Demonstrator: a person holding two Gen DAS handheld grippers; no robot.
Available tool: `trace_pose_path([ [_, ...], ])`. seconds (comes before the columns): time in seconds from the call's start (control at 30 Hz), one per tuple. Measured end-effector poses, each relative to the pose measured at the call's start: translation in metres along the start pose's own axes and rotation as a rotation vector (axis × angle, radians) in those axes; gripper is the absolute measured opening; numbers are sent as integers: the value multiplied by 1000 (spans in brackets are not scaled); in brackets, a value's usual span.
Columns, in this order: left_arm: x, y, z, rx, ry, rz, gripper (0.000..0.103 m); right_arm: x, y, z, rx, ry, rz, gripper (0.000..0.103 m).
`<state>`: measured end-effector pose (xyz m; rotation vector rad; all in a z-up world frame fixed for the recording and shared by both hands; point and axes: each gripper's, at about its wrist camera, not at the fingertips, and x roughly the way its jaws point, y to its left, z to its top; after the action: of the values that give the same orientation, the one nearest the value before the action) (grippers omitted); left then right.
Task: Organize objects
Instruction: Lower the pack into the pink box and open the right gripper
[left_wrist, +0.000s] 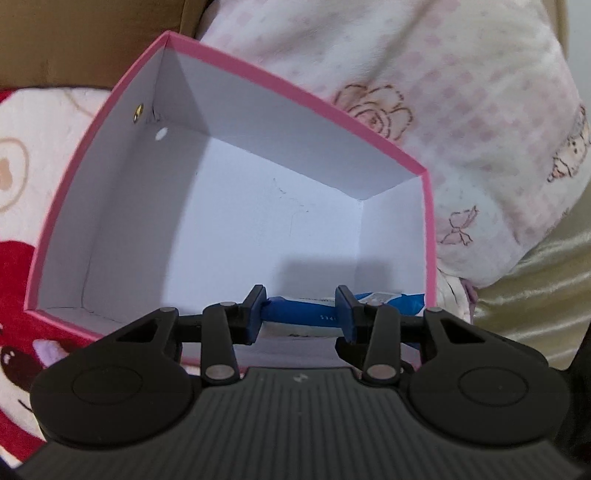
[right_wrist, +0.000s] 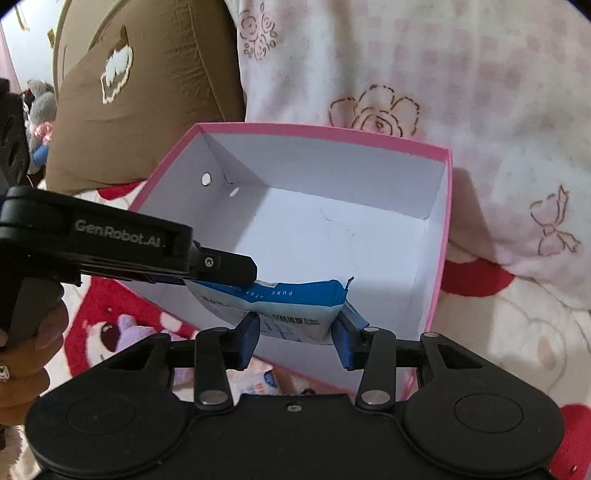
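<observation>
Here both grippers' fingers (right_wrist: 251, 328) pinch a crinkly blue-white packet (right_wrist: 295, 306).

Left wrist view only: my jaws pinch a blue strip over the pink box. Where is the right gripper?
Observer: The right gripper is on the same wipes pack, its jaws closed on the white lower part. The left gripper pinches the blue top edge.
Operator: Is the pack down inside yet?
Observer: No. In the right wrist view it hangs over the near wall of the pink box, not lowered to the floor.
Operator: How big is it? I see only a strip.
Observer: It is a soft, creased pouch with a blue top band and a white printed lower half, spanning the gap between both grippers.
</observation>
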<state>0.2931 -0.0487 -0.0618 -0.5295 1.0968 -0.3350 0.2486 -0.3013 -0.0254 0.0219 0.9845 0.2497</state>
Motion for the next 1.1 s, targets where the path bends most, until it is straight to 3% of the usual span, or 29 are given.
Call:
trace_pose_path([
  [0.23,23,-4,14,10,-14,75,39,25,-4,13,12,82,-30,40],
  [0.5,47,-8,19,29,-59,91,39,49,-6,23,4,149,-101,37],
  [0.8,49,-12,18,114,-136,105,39,68,-13,28,1,155,-135,26],
  [0.9,48,-12,19,125,-155,121,44,70,-14,28,-6,146,-138,23],
  [1.1,49,-12,18,155,-130,162,47,73,-13,22,-64,96,-164,21],
])
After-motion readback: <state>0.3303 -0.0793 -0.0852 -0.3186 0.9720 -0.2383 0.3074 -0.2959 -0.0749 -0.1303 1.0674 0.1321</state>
